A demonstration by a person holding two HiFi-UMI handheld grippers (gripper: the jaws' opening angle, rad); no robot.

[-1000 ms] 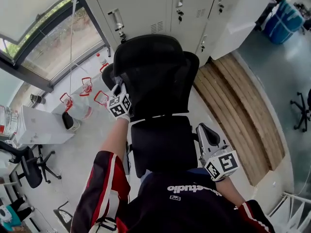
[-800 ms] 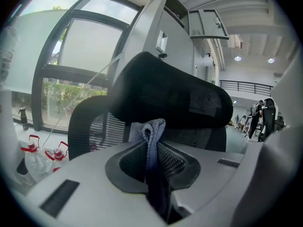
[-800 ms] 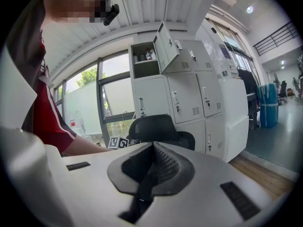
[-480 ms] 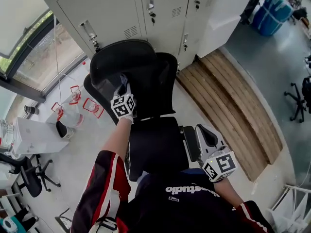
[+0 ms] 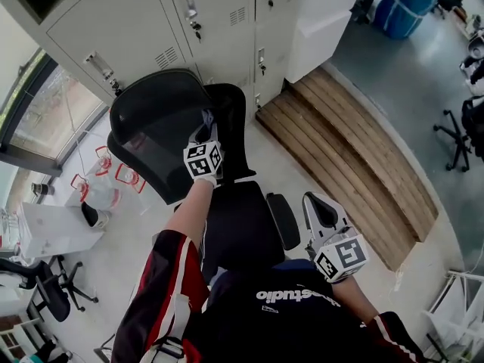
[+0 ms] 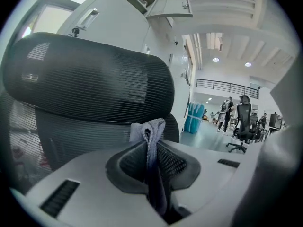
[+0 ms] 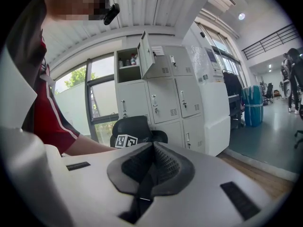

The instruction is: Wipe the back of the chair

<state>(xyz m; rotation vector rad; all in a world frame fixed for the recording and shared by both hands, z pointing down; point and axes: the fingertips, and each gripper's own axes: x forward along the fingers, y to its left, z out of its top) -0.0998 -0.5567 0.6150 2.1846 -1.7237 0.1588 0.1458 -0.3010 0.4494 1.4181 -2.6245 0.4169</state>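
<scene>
- Two grippers, one in each hand. The right gripper (image 5: 319,206) hangs closest to the person, at four o'clock of the seat. Its jaws are pressed together with nothing between them.
- The left gripper (image 5: 206,127) reaches out at twelve o'clock. Its jaws are clamped on one grey cloth (image 6: 149,129), and a folded tuft pokes up past the tips.
- One black mesh chair (image 5: 242,229) stands in front of the person. The cloth is right at its back (image 6: 66,138), just under the headrest (image 6: 90,77). I cannot tell whether it touches the mesh.
- Three red handles show on clear jugs (image 5: 98,191) on the floor at ten o'clock. Their contents are not readable.
- One run of wooden boards (image 5: 355,153) lies on the floor at two o'clock.
- One bank of grey lockers (image 5: 128,21) stands behind the chair. In the right gripper view, one upper door (image 7: 146,53) is open. Its shelf holds small bottles (image 7: 129,60), too small to count.
- One blue bin (image 5: 404,2) stands farthest off at one o'clock, its inside out of sight.
</scene>
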